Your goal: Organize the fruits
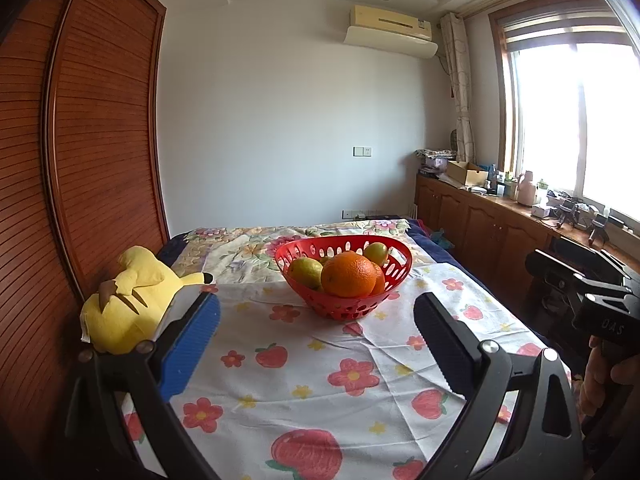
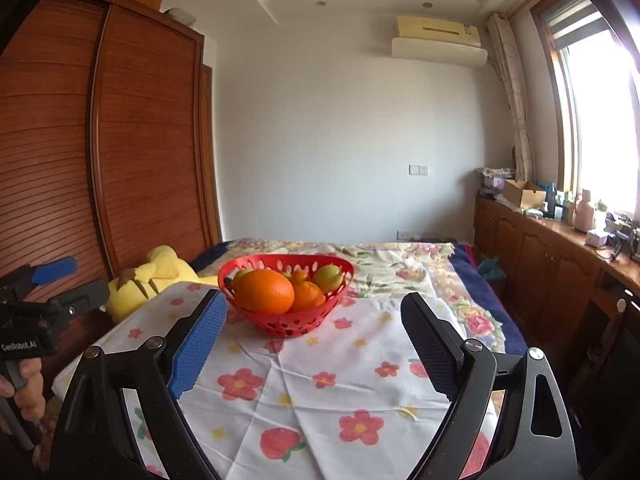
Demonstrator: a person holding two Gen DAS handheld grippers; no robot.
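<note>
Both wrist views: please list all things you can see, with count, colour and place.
Perforated red plastic basket: one, red, on the flower-print cloth.
Large round orange: one, orange, front of basket.
Small tangerines: at least two, orange, behind it.
Green-yellow citrus fruits: at least two, in basket.
Flower-print cloth: one, white, over the bed.
Yellow plush toy: one, left of basket.
Louvred wooden wardrobe: brown, left.
Wall air conditioner: cream, high.
Left gripper: open.
Right gripper: open.

Bright daylight pours in from the window, totally blown out there; fisheye bends the edges, corners go black.
</note>
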